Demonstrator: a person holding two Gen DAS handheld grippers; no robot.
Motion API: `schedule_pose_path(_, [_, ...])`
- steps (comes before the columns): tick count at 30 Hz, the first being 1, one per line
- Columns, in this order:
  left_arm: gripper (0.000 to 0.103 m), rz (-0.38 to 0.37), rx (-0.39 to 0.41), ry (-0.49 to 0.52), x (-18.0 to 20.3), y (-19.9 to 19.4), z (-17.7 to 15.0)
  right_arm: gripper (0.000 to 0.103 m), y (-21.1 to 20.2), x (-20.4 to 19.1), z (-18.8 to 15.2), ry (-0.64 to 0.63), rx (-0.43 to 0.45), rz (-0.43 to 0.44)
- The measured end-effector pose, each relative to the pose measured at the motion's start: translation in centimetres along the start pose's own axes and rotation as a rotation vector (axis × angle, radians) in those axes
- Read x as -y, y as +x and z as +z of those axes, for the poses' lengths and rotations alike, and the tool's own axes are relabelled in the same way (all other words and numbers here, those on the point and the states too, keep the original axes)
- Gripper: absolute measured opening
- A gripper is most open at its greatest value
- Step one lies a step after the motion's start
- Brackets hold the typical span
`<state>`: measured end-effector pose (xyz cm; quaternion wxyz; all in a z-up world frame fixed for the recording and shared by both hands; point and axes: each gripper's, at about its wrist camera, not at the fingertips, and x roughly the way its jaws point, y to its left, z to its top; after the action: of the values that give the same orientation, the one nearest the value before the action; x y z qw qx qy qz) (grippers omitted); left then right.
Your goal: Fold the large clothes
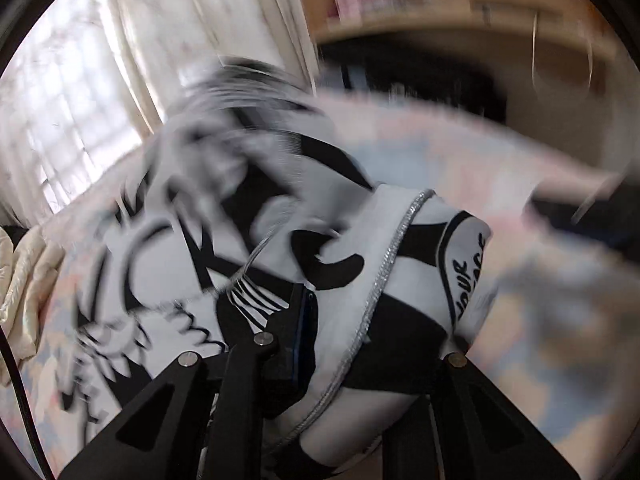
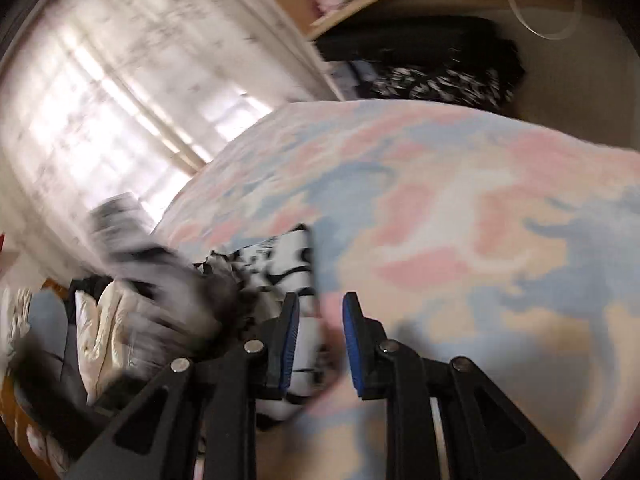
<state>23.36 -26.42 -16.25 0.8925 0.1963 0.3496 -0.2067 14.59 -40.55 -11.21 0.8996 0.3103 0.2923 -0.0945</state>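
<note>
A large white garment (image 1: pixel 248 208) with bold black print and a silver trim line is bunched up over the pastel bedspread (image 1: pixel 420 152). My left gripper (image 1: pixel 380 320) is shut on a thick fold of it. The cloth drapes over the right finger and hides it, and only the left finger (image 1: pixel 298 320) shows. In the right wrist view another part of the garment (image 2: pixel 280 264) trails to the left. My right gripper (image 2: pixel 320 308) is shut on a narrow fold, with its blue pads (image 2: pixel 289 344) a little apart. Both views are blurred by motion.
The pink, blue and cream bedspread (image 2: pixel 460 220) fills the right side. A cream puffy jacket (image 2: pixel 108 320) lies at the left edge. Curtained windows (image 2: pixel 100 100) stand behind. A wooden shelf (image 1: pixel 440 12) and dark clothes (image 2: pixel 420 68) lie beyond the bed's far edge.
</note>
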Motion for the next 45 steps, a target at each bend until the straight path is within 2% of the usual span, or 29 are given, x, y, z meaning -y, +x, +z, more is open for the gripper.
schedule_pose_path(2, [0.015, 0.006, -0.001, -0.005, 0.0, 0.5, -0.5, 0.023, 0.1, 1.0, -0.5, 0.022, -0.020, -0.002])
schedule_pose_path(6, [0.019, -0.041, -0.012, -0.051, -1.6, -0.2, -0.2, 0.024, 0.3, 1.5, -1.9, 0.019, -0.059, 0.011])
schedule_pose_path(7, [0.020, -0.059, -0.023, -0.057, -1.7, 0.0, 0.4, 0.024, 0.4, 2.1, -1.2, 0.018, -0.066, 0.016])
schedule_pose_path(11, [0.037, -0.097, -0.049, -0.074, -2.2, -1.5, 0.0, 0.024, 0.0, 2.8, -0.8, 0.018, -0.071, 0.048])
schedule_pose_path(13, [0.057, -0.112, -0.054, -0.082, -2.1, -2.1, 0.2, 0.024, -0.1, 2.8, -0.7, 0.018, -0.074, 0.065])
schedule_pose_path(14, [0.084, -0.125, -0.048, -0.094, -2.0, -2.5, 0.0, 0.028, -0.3, 2.6, -0.6, 0.018, -0.079, 0.073])
schedule_pose_path(15, [0.097, -0.160, -0.034, -0.114, -2.3, -3.3, -0.1, 0.033, -0.4, 2.5, -0.6, 0.018, -0.084, 0.080])
schedule_pose_path(19, [0.097, -0.220, -0.002, -0.136, -2.7, -6.5, -0.7, 0.035, -1.1, 1.9, -0.6, 0.022, -0.088, 0.113])
schedule_pose_path(22, [0.097, -0.182, 0.045, -0.165, -4.2, -9.1, -1.4, 0.035, -1.6, 1.1, -0.6, 0.007, -0.095, 0.143])
schedule_pose_path(25, [0.097, -0.168, 0.066, -0.242, -7.3, -11.2, -2.2, 0.035, -1.9, -0.3, -0.3, -0.035, -0.115, 0.181])
schedule_pose_path(27, [0.091, -0.159, 0.078, -0.305, -10.0, -12.2, -2.7, 0.035, -1.6, -1.1, 0.1, -0.046, -0.143, 0.223])
schedule_pose_path(28, [0.089, -0.150, 0.078, -0.340, -11.5, -12.5, -3.1, 0.035, -1.3, -1.6, 0.5, -0.048, -0.170, 0.256])
schedule_pose_path(31, [0.074, -0.115, 0.056, -0.412, -15.5, -12.4, -4.2, 0.035, 0.2, -2.7, 1.9, -0.056, -0.255, 0.313])
schedule_pose_path(33, [0.055, -0.084, 0.009, -0.458, -18.0, -11.4, -5.2, 0.035, 1.4, -3.3, 2.9, -0.079, -0.311, 0.309])
schedule_pose_path(35, [0.046, -0.099, -0.031, -0.498, -19.5, -10.3, -5.9, 0.035, 3.0, -3.9, 3.7, -0.105, -0.392, 0.293])
schedule_pose_path(37, [0.045, -0.121, -0.066, -0.534, -20.6, -9.0, -6.9, 0.035, 5.1, -4.3, 3.9, -0.124, -0.521, 0.259])
schedule_pose_path(40, [0.045, -0.172, -0.070, -0.562, -21.0, -7.3, -7.6, 0.035, 6.8, -4.1, 4.2, -0.140, -0.634, 0.217])
schedule_pose_path(42, [0.045, -0.188, -0.058, -0.558, -20.9, -6.9, -7.7, 0.035, 7.9, -3.5, 3.9, -0.120, -0.701, 0.200])
schedule_pose_path(45, [0.045, -0.172, -0.052, -0.534, -20.4, -6.3, -7.6, 0.035, 9.7, -3.2, 3.3, -0.119, -0.761, 0.185])
